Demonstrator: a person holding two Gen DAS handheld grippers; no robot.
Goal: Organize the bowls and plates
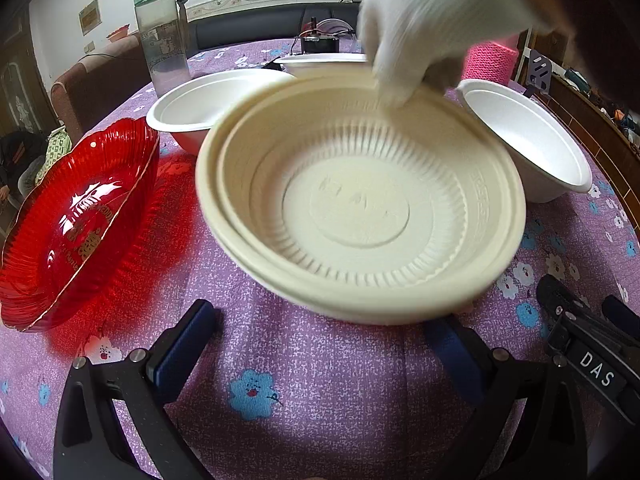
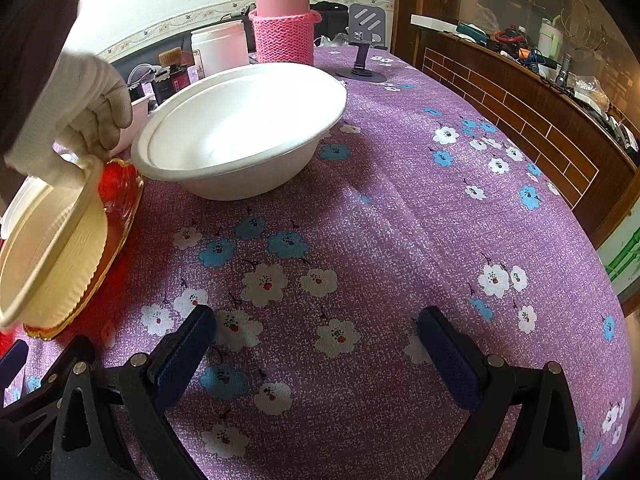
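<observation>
A cream ribbed plastic bowl [image 1: 360, 204], seemingly two nested, is tilted toward me, held at its far rim by a white-gloved hand [image 1: 424, 20]. It also shows in the right wrist view [image 2: 52, 248], at the left edge. My left gripper [image 1: 324, 340] is open and empty just in front of the bowl. My right gripper [image 2: 316, 340] is open and empty over bare tablecloth. A red glass plate [image 1: 72, 220] lies at left. White bowls sit behind [image 1: 200, 100] and right [image 1: 540, 144]; the right one is large in the right wrist view [image 2: 240, 132].
A purple flowered tablecloth [image 2: 400, 220] covers the round table. A clear bottle with green lid [image 1: 162, 32], a pink knitted flask [image 2: 284, 28], a white jar [image 2: 220, 48] and a phone stand [image 2: 362, 52] stand at the back. A wooden sideboard [image 2: 520, 92] runs along the right.
</observation>
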